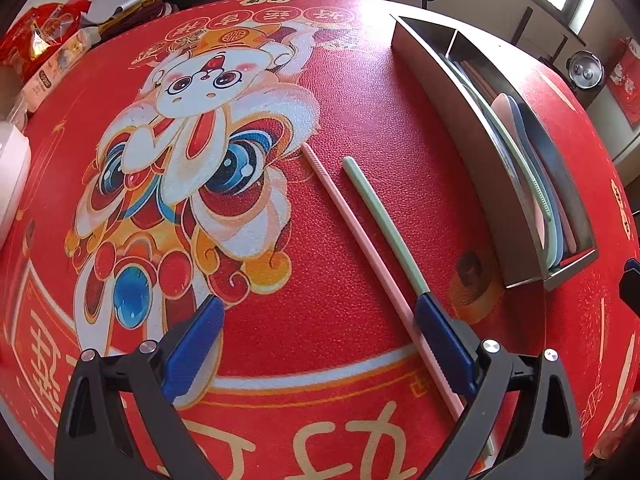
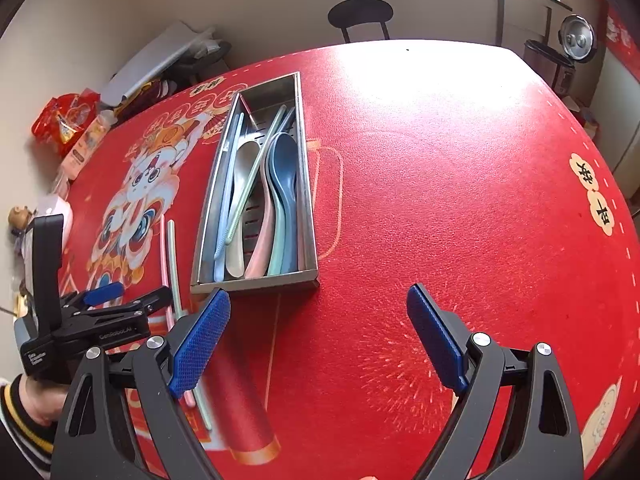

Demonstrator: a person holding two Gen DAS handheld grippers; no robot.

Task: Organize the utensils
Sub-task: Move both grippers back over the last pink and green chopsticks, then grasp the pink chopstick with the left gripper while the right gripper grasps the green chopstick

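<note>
2 chopsticks, a pink chopstick [image 1: 356, 240] and a green chopstick [image 1: 380, 220], are lying on the desk [image 1: 340, 300] beside the steel tray [image 1: 452, 128]. Both look light, stiff and slippery, best pinched mid-length. The left tool [image 1: 320, 344] and right tool [image 2: 320, 344] are gaping wide, holding nothing.

Wide bare stretch of red table mat [image 2: 460, 184] right of the metal tray [image 2: 308, 216], out to the right and far edges. Left of the tray, narrow lane blocked by pink chopstick [image 1: 360, 248] and green chopstick [image 1: 384, 228] lying side by side. Snack bags [image 2: 66, 120] and clutter crowding the far-left corner. Chair [image 2: 360, 16] beyond the far edge.
</note>
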